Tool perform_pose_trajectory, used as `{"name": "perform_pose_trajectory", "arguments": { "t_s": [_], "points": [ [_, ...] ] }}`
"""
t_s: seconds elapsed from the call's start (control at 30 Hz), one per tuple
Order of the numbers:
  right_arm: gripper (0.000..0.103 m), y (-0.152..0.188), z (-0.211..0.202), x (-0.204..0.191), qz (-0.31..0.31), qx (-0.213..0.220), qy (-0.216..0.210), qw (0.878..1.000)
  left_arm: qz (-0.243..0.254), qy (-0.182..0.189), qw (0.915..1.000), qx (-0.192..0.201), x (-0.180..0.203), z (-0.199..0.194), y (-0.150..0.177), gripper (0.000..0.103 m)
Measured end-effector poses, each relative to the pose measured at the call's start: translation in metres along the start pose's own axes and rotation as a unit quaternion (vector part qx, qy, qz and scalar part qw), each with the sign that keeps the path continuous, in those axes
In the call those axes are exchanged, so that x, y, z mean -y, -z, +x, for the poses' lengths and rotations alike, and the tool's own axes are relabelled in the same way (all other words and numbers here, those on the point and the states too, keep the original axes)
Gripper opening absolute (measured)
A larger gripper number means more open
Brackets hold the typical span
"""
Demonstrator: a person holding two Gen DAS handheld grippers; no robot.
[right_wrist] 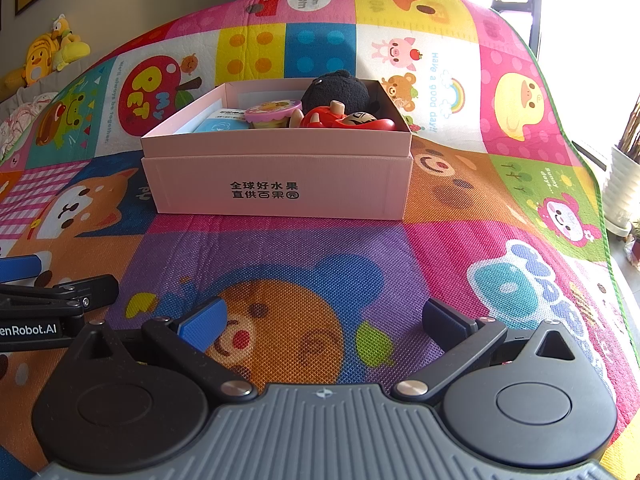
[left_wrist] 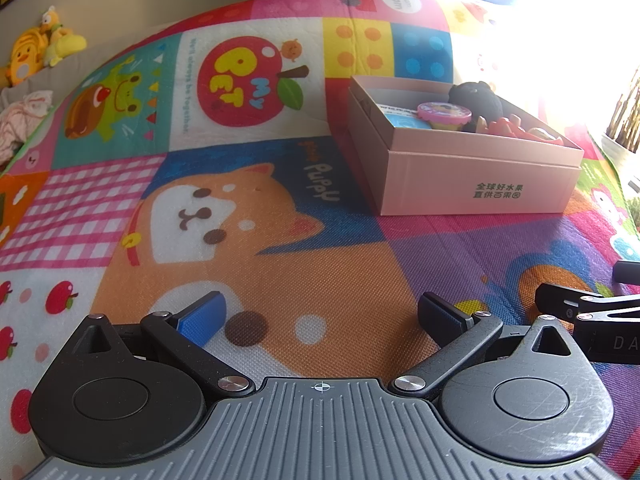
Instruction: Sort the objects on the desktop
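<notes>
Your left gripper (left_wrist: 320, 316) hovers low over a bright patchwork play mat (left_wrist: 280, 264), its blue-padded fingers (left_wrist: 202, 318) spread wide with nothing between them. In its camera view, the pink cardboard box (left_wrist: 472, 176) sits on the mat at about 2 o'clock, well apart from the gripper.

Your right gripper (right_wrist: 324, 320) is likewise spread wide and empty, just beside the left one (whose black linkage shows at 9 o'clock in the right view). From the right camera the pink box (right_wrist: 280, 176) lies straight ahead at 12 o'clock, with black Chinese print on its near wall.

Inside the box, packed close together: a black plush toy (right_wrist: 340, 88) toward the back right, a red toy figure (right_wrist: 344, 120) in front of it, a round pink-lidded container (right_wrist: 272, 114) near the middle, and a blue packet (right_wrist: 220, 125) at the left.

At 10 o'clock, beyond the mat's edge, yellow stuffed toys (right_wrist: 44, 60) rest against the wall. A white planter (right_wrist: 624, 188) stands at 3 o'clock, off the mat.
</notes>
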State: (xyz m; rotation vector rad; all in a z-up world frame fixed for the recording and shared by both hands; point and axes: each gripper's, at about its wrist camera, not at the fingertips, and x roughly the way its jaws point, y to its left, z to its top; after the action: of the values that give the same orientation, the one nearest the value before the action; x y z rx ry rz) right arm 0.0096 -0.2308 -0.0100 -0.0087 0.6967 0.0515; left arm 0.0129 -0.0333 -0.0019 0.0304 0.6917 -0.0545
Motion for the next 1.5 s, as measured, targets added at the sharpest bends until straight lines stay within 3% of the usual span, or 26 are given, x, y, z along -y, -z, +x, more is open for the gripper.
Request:
{"name": "perform_pose_trajectory", "arguments": {
  "t_s": [1.5],
  "points": [
    [0.103, -0.0001, 0.0, 0.0001, 0.0, 0.0, 0.0, 1.0, 0.001, 0.0, 1.0, -0.001, 0.0031, 0.0002, -0.0008, 0.103]
  ]
}}
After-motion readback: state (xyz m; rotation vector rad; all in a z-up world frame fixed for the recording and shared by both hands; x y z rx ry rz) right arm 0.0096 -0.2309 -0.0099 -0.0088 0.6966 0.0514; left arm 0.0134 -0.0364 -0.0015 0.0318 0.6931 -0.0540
